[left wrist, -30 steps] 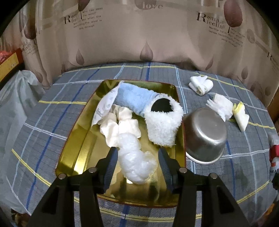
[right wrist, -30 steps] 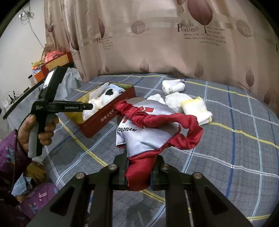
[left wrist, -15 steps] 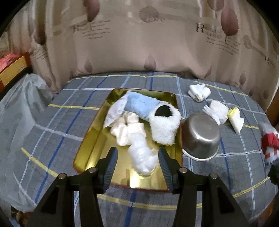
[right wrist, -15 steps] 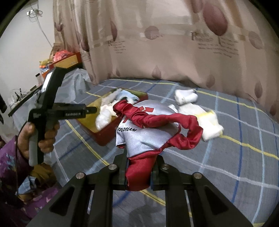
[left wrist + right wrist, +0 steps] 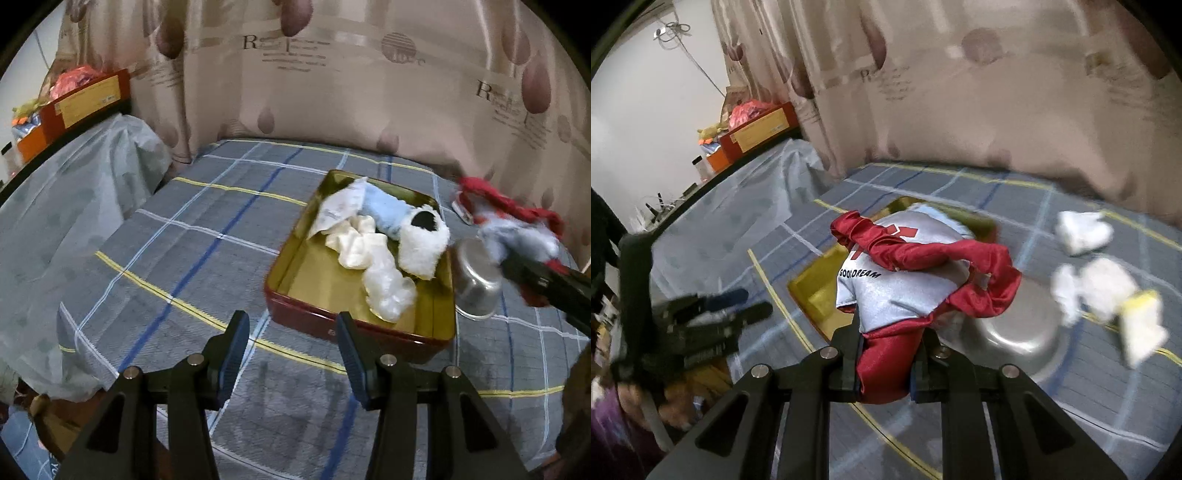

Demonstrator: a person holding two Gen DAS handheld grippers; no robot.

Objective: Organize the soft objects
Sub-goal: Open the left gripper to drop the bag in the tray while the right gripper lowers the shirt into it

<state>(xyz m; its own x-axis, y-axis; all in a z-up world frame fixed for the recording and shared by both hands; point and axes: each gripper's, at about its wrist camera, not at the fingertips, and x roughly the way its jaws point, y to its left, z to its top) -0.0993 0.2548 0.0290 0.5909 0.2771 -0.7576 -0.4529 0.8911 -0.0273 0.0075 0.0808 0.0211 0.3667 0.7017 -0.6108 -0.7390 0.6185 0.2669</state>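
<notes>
The right tool (image 5: 884, 363) is clamped on the bunched red end of a small red and silver shirt (image 5: 897, 291), which hangs in the air above the plaid bed (image 5: 207, 236), near the far right corner of the gold tin (image 5: 295, 273) in the left wrist view. The left tool (image 5: 291, 354) stands wide apart with nothing between its fingers, just short of the tin's near wall. The step in hand looks like carrying the shirt to the tin and laying it with the soft things already there: a blue fluffy sock (image 5: 402, 225), a cream cloth (image 5: 356, 242) and a white plastic wad (image 5: 388, 288). To do it well, bring the shirt over the bare gold floor at the tin's near left part, lower until the cloth slumps inside the walls, then let go (the loose red sleeves trail wide and could drape over the rim). Keep clear of the steel bowl (image 5: 476, 284) just beside the tin, which could tip or slide if brushed. The white folded cloths (image 5: 1084, 232) farther along the bed are yet to be gathered.
</notes>
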